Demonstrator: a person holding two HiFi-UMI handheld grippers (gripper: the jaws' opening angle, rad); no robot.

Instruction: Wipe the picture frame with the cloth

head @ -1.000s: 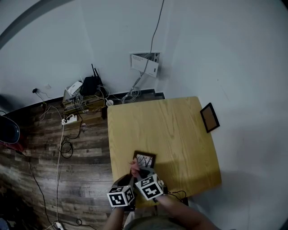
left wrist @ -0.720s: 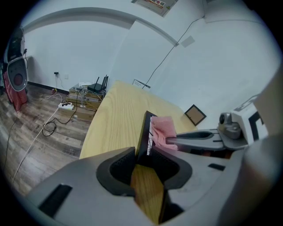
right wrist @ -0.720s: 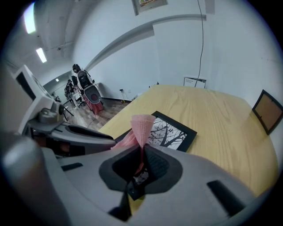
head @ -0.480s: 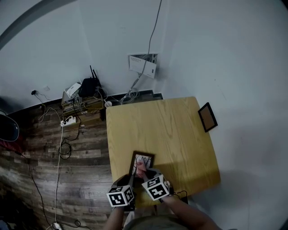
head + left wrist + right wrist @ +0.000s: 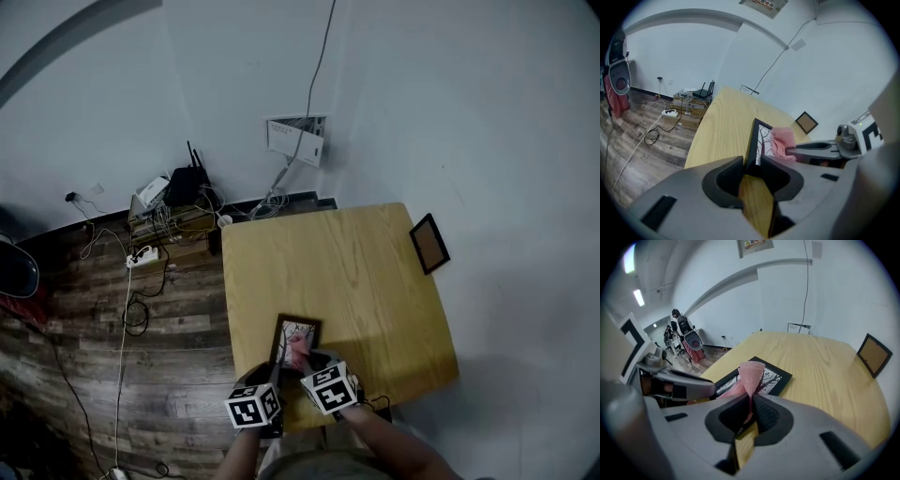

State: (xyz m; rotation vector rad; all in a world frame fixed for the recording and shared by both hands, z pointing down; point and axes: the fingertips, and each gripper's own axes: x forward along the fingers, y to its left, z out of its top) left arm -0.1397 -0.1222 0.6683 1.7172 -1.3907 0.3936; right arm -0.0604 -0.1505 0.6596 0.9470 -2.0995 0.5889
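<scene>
- The picture frame [image 5: 296,335] sits at the near edge of the table [image 5: 366,272], left of centre. With its dark rim and glass front, I judge it light and stiff, with a slippery, breakable pane.
- My left gripper [image 5: 751,169] has its jaws partly apart, clamped on the frame's near rim. That is the right hold: rim, not glass.
- My right gripper [image 5: 749,408] has its jaws pinched tight on the pink cloth [image 5: 751,373]. The cloth is soft and floppy, and its bunched end rests on the glass.
- A second frame [image 5: 429,244] stands at the table's far right edge, well apart and no obstacle.
- A router [image 5: 187,176] and cables are on the floor, far left.
- Only crowding: both grippers are close together over the frame.
</scene>
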